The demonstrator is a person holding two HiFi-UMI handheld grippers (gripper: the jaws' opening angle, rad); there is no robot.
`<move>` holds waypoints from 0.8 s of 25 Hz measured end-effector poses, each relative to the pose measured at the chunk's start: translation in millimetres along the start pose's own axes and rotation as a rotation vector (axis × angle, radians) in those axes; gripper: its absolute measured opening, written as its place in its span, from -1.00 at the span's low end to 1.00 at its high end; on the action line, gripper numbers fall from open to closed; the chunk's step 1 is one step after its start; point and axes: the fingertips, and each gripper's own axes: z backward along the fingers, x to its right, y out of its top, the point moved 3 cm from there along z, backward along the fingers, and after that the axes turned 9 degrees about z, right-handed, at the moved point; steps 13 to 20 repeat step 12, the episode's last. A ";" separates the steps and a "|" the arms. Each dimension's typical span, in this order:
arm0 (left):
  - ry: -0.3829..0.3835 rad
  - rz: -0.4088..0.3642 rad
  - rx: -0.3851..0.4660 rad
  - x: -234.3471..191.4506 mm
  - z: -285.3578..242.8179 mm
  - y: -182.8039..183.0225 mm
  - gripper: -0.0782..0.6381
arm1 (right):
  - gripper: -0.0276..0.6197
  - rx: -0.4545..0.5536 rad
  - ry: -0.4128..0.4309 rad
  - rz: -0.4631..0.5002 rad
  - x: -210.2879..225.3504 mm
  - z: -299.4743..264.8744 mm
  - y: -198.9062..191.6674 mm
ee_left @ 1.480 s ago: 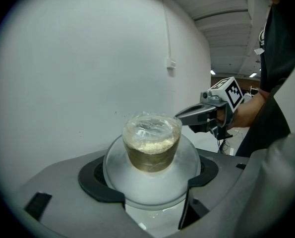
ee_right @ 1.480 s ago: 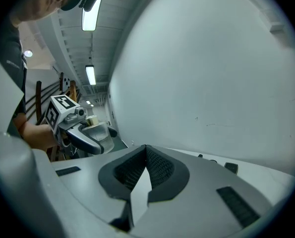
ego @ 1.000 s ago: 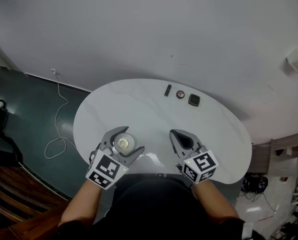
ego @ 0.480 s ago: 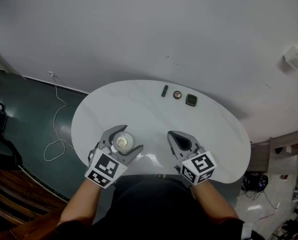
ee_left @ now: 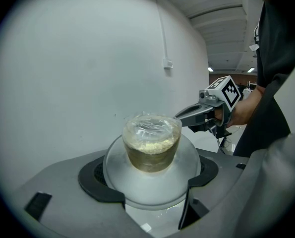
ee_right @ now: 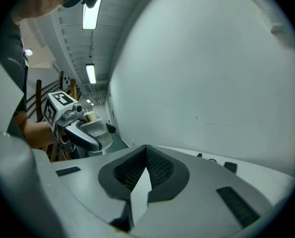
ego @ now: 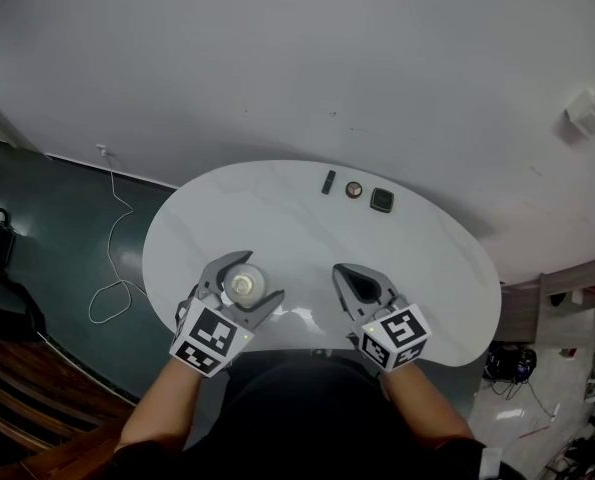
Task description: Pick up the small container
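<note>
A small clear container [ego: 243, 285] with pale crumbly contents and a film cover sits between the jaws of my left gripper [ego: 257, 278], near the front left edge of the white oval table [ego: 307, 228]. In the left gripper view the container [ee_left: 151, 142] stands upright, and its wide clear base is clasped by the dark pads [ee_left: 95, 182] of the left gripper [ee_left: 149, 175]. Whether it rests on the table is hidden. My right gripper [ego: 345, 273] is beside it to the right, shut with nothing in it. In the right gripper view its jaw tips [ee_right: 146, 150] meet.
Three small dark items lie in a row at the table's far edge: a black stick [ego: 328, 182], a round piece [ego: 354, 189] and a square piece [ego: 382, 200]. A white cable [ego: 117, 268] loops on the dark floor at the left. A white wall stands behind the table.
Both grippers and the container stay where they were on the table. Only the head view has shifted slightly.
</note>
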 end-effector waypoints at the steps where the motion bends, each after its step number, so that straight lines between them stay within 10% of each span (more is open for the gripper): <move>1: 0.000 0.000 0.000 0.1 0.0 -0.2 0.19 | -0.93 0.000 0.001 0.000 -0.5 0.3 0.1; 20: 0.002 -0.004 0.007 -0.1 -1.3 3.4 0.19 | -0.93 0.003 -0.003 -0.004 0.4 2.2 0.0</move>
